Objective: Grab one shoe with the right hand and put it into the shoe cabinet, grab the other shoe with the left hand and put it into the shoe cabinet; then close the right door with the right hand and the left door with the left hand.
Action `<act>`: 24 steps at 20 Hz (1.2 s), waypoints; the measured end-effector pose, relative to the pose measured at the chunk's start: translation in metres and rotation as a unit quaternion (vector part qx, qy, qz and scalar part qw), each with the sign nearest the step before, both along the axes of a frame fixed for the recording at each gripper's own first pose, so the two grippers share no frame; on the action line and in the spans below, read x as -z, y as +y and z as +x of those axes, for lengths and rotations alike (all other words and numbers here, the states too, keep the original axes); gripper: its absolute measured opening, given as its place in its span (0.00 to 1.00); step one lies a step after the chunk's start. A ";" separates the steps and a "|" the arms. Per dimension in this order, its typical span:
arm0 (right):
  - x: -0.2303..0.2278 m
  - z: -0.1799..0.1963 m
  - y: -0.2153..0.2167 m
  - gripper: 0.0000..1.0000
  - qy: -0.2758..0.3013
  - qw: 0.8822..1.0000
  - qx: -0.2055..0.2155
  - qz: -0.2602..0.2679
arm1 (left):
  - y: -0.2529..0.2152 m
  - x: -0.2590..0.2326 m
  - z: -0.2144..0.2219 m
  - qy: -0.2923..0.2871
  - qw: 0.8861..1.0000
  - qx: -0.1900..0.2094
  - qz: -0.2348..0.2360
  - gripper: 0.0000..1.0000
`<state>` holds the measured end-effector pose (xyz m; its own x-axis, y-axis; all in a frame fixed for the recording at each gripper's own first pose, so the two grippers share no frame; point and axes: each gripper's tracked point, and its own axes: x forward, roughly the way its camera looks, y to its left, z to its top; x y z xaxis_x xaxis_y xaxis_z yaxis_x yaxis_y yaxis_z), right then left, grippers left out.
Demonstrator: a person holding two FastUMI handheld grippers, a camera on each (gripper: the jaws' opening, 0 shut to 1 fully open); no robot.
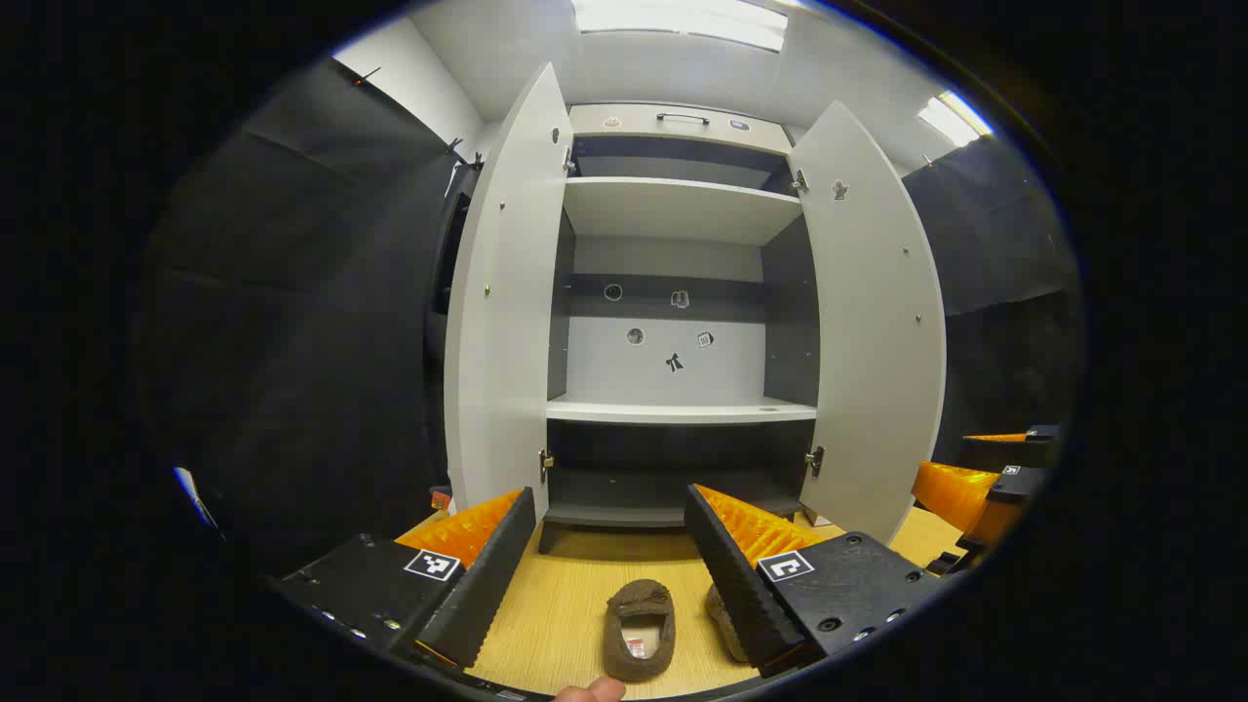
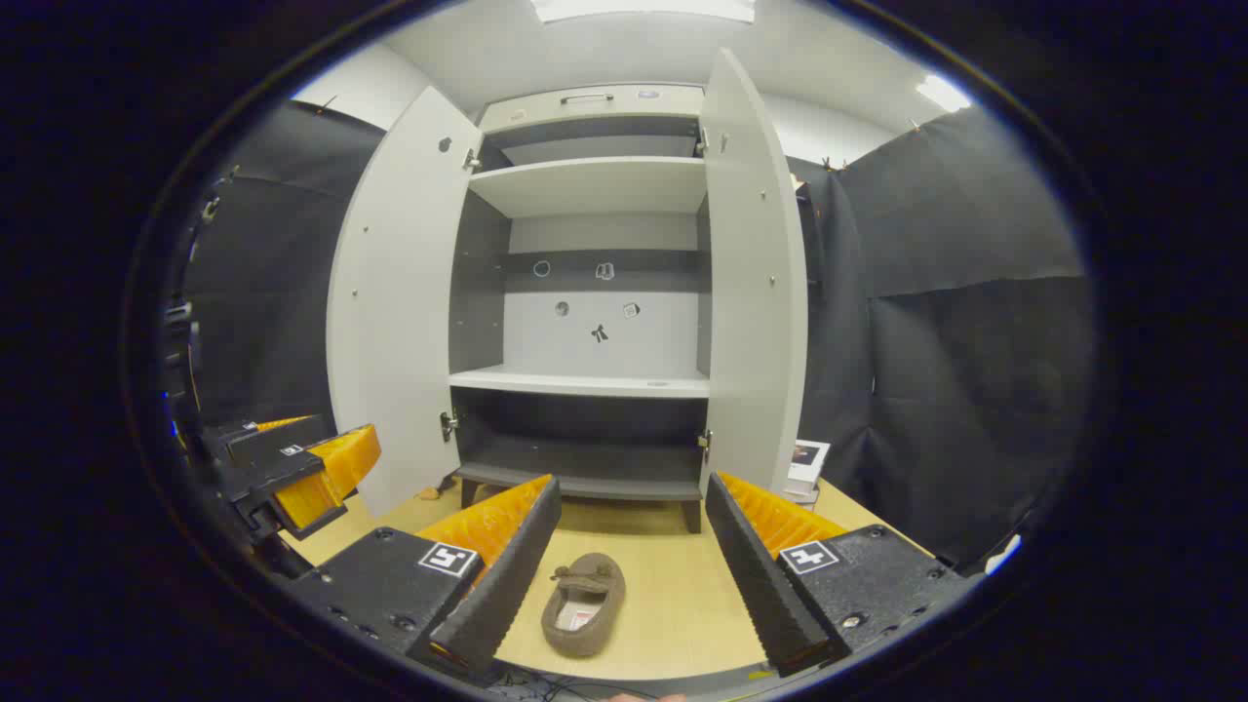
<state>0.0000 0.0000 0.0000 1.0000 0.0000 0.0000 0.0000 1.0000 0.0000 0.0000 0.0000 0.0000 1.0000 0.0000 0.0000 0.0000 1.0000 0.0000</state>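
left tool (image 1: pixel 609 561): wide open, holding nothing | right tool (image 2: pixel 632 556): wide open, holding nothing | shoe (image 2: pixel 583 604): on floor, seemingly untouched

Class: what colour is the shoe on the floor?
Brown shoe, with a pale insole; clearest in the right gripper view.

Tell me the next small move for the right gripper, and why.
Probably lower the right gripper, whose jaws stand open, over the brown shoe lying on the wooden floor between its fingers. Both cabinet doors are open and the lower shelf looks bare, so the first grab likely comes next.
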 end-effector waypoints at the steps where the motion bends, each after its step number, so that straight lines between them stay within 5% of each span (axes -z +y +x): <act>1: 0.001 0.000 -0.001 0.95 0.001 1.000 0.001 0.001 | 0.000 0.000 -0.001 0.000 1.000 0.000 0.001 0.95; 14: 0.025 0.017 0.018 0.98 0.041 0.999 -0.027 -0.004 | -0.003 -0.002 -0.002 -0.003 1.000 0.007 0.007 0.95; 24: 0.180 0.082 0.079 0.87 0.218 0.970 -0.104 -0.022 | 0.012 0.004 -0.007 0.004 1.000 -0.009 0.009 0.95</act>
<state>0.0821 0.0793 -0.1802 0.8830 0.1929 -0.4280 -0.2125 0.9772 0.0021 -0.0073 0.0125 -0.0042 0.9998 0.0172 -0.0076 -0.0170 0.9997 0.0182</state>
